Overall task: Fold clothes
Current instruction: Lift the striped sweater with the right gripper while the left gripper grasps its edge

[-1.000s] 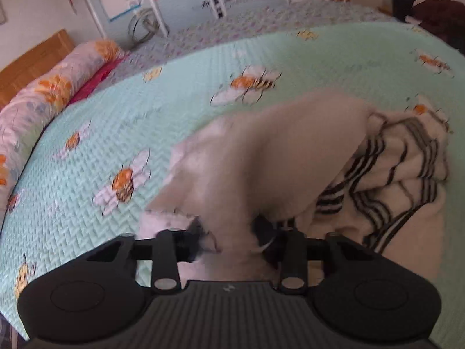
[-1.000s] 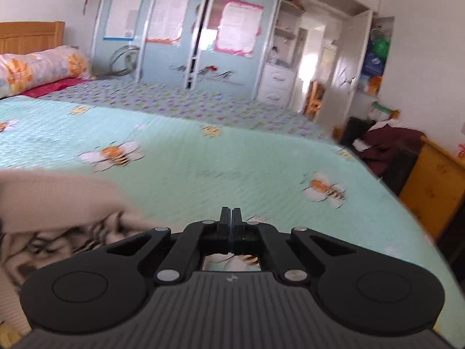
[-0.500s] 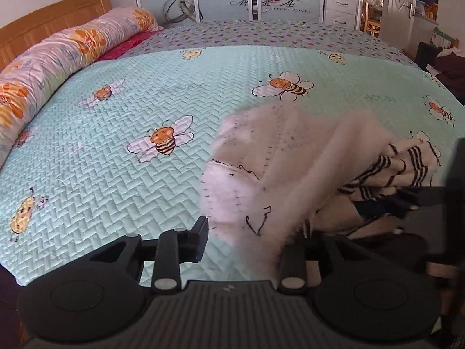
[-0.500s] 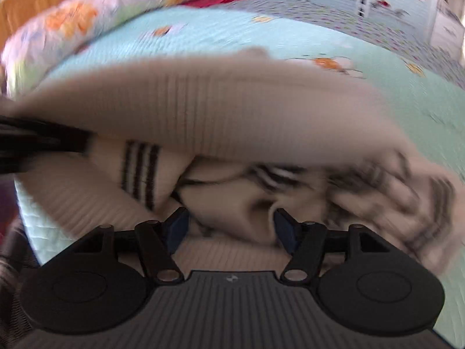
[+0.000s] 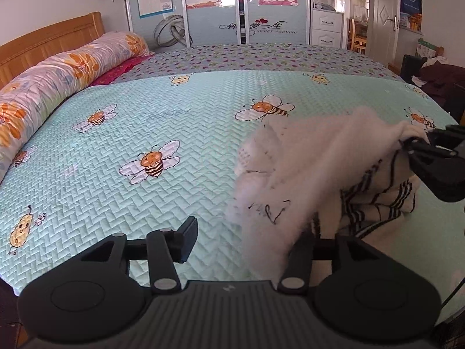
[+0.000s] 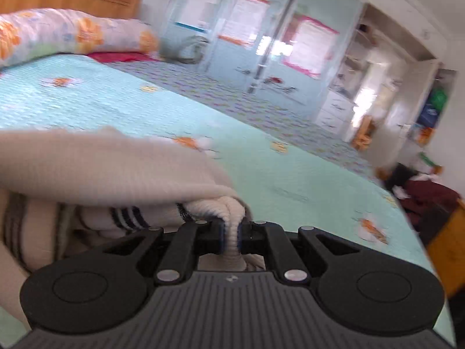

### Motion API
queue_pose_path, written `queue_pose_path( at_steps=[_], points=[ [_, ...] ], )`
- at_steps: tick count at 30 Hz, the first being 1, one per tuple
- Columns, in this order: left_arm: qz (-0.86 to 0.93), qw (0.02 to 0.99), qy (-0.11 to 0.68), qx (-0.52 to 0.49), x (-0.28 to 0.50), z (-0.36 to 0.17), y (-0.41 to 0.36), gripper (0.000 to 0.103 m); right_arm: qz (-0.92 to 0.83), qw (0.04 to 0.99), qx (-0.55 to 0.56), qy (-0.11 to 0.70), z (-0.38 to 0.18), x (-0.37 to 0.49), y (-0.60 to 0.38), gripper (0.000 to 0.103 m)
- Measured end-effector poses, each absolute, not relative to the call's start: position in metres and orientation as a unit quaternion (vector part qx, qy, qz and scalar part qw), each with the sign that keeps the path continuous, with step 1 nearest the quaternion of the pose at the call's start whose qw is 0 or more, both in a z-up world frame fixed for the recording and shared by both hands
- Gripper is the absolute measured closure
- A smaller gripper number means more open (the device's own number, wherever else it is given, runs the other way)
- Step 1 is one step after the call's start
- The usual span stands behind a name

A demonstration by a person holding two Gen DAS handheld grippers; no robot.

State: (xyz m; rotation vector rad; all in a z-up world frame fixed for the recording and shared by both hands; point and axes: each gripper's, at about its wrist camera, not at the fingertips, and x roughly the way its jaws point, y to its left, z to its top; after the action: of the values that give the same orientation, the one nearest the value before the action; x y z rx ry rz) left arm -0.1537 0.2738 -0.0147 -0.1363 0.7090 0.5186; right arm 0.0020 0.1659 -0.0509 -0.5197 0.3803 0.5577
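Note:
A cream knitted garment with black stripes (image 5: 308, 168) lies bunched on the right side of the mint bee-print bedspread (image 5: 151, 133). My left gripper (image 5: 247, 238) is open; the cloth drapes over its right finger and its left finger stands free. My right gripper (image 6: 231, 232) is shut on a thick rolled edge of the garment (image 6: 116, 168) and holds it above the bed. The right gripper also shows in the left wrist view (image 5: 433, 157), gripping the cloth's far right end.
A long floral bolster (image 5: 58, 72) and wooden headboard (image 5: 43, 40) run along the left. A wardrobe with sliding doors (image 5: 247, 8) stands beyond the bed. Dark clothes (image 6: 427, 195) lie on furniture at the right.
My right gripper opened, then shut on the garment's rolled edge and lifted it. My left gripper let go of the cloth and now stands open.

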Motion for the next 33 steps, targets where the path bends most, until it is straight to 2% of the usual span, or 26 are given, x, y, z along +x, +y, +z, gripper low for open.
queue_pose_path(
  at_steps=[2,6,12,16,19,21,22,23,24,30,33],
  points=[
    [0.238,0.907,0.338,-0.076,-0.152,-0.018,0.272,0.045,0.262,0.907,-0.238,0.229,-0.066,0.010,0.144,0.096],
    [0.219,0.909,0.340,-0.095,-0.153,-0.021,0.276,0.046,0.313,0.885,-0.131,0.320,-0.089,0.009,0.107,0.096],
    [0.115,0.932,0.328,-0.107,-0.157,-0.006,0.276,0.047,0.359,0.870,-0.066,0.333,-0.091,-0.009,0.099,0.096],
    [0.118,0.935,0.334,-0.022,-0.129,-0.001,0.251,0.046,0.387,0.858,-0.035,0.336,-0.082,-0.013,0.101,0.096],
    [0.108,0.932,0.342,0.050,-0.092,-0.005,0.228,0.038,0.404,0.849,-0.018,0.340,-0.083,-0.011,0.099,0.096],
    [0.108,0.922,0.366,0.065,-0.056,-0.016,0.223,0.038,0.406,0.850,-0.017,0.335,-0.082,-0.016,0.095,0.096],
    [0.109,0.915,0.383,0.064,-0.039,-0.022,0.224,0.049,0.403,0.855,-0.023,0.327,-0.081,-0.019,0.093,0.096],
    [0.111,0.908,0.399,0.063,-0.021,-0.028,0.224,0.079,0.393,0.863,-0.040,0.315,-0.079,-0.021,0.092,0.096],
    [0.121,0.903,0.409,0.051,-0.008,-0.031,0.229,0.091,0.376,0.874,-0.062,0.300,-0.076,-0.024,0.092,0.096],
    [0.240,0.909,0.338,-0.039,-0.016,0.016,0.291,0.095,0.285,0.929,-0.154,0.181,-0.044,-0.025,0.082,0.096],
    [0.281,0.901,0.323,-0.063,-0.042,0.018,0.316,0.095,0.252,0.946,-0.172,0.106,-0.020,-0.032,0.074,0.096]
  ],
)
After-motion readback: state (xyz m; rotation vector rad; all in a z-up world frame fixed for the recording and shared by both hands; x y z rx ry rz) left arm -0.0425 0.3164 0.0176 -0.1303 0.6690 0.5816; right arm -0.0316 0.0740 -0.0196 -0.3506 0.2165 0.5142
